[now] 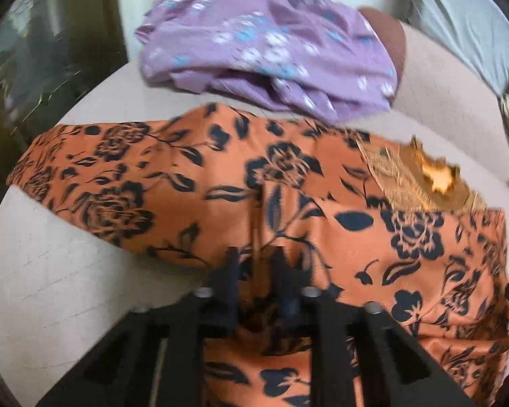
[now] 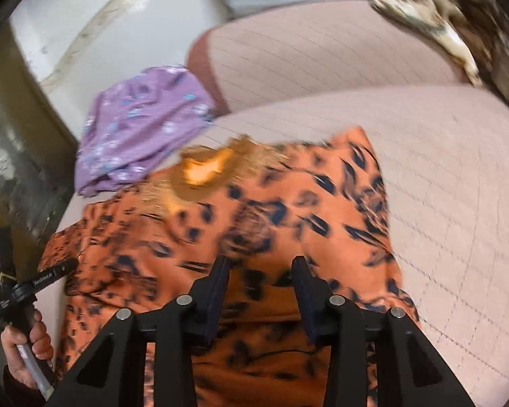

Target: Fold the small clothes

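An orange garment with dark blue flowers (image 1: 227,190) lies spread on a beige quilted cushion (image 1: 51,271); its gold-trimmed neckline (image 1: 420,179) points right. It also shows in the right wrist view (image 2: 288,217). My left gripper (image 1: 256,257) is over the garment's near edge, its fingers (image 1: 232,264) close together with a fold of orange cloth between them. My right gripper (image 2: 261,271) is open above the garment, fingers (image 2: 220,278) apart and empty. The left gripper's handle and the hand holding it (image 2: 20,305) show at the left of the right wrist view.
A folded purple floral garment (image 1: 264,54) lies on the cushion behind the orange one, also in the right wrist view (image 2: 139,125). A grey cloth (image 1: 465,20) and a patterned cloth (image 2: 424,10) lie at the far right. A second cushion (image 2: 322,54) lies beyond.
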### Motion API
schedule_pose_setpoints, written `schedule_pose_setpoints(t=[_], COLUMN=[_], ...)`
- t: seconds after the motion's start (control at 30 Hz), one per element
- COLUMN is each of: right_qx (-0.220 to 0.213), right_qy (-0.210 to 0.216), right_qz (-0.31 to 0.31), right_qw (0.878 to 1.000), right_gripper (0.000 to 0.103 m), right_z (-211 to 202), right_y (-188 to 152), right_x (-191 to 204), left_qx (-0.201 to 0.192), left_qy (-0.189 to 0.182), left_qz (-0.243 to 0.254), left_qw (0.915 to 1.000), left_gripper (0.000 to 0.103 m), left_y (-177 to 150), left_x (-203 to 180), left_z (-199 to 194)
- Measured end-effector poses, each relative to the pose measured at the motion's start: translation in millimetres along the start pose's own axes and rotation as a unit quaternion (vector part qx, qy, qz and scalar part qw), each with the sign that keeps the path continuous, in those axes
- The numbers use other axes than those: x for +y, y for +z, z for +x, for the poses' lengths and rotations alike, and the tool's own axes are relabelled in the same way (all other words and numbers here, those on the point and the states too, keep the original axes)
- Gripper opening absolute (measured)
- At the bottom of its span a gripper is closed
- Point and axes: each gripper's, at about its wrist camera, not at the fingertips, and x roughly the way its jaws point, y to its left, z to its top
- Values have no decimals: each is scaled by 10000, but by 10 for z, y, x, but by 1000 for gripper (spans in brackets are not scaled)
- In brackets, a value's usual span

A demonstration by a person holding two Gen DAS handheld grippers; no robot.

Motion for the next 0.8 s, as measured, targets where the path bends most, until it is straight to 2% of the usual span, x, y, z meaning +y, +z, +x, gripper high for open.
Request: schedule_pose_setpoints(t=[0.03, 0.07, 0.13, 0.23, 0.27, 0.3, 0.37, 0.47, 0.6, 0.63, 0.73, 0.8], right_qx=[185, 544, 422, 538, 511, 501, 482, 351, 298, 273, 246, 231], right_qy=[-32, -111, -161, -119, -35, 29, 208, 414, 457, 474, 512, 519], right_qz=[48, 125, 29, -127, -48, 22, 204, 366, 263, 230, 176, 152], right_qw=[9998, 9984, 9990, 9984, 9987, 9987, 9984, 9979, 9982, 9982, 9982, 9983], right_gripper=[41, 39, 38, 41, 41, 41, 43, 49, 49, 49, 49, 49], right_z=[79, 247, 246, 230, 214, 191, 190, 149, 115, 106, 126, 139], right_y=[-18, -51, -49, 12, 21, 27, 57, 62, 29, 21, 25, 27], right_x=[-65, -142, -141, -88, -110, -118, -140, -86, 17, 37, 92, 107], left_qx=[-30, -51, -83, -160, -241, -360, -660, -772, -448, -373, -307, -297], left_qy=[78, 228, 388, 444, 525, 636, 882, 1141, 1114, 1013, 343, 53], left_qz=[118, 240, 374, 338, 261, 114, -476, -1527, -2855, -3173, -4045, -4299], left_qw=[9999, 9994, 9985, 9983, 9980, 9973, 9928, 9786, 9508, 9422, 9134, 9024], left_gripper=[9, 9, 9, 12, 24, 57, 94, 94, 94, 94, 94, 94], left_y=[-9, -15, -3, 86, 143, 201, 317, 417, 385, 352, 267, 270], left_x=[-51, -108, -170, -104, -9, 101, 471, 1162, 2054, 2247, 2702, 2877], left_z=[25, 50, 56, -43, -86, -140, -283, -405, -309, -277, -169, -76])
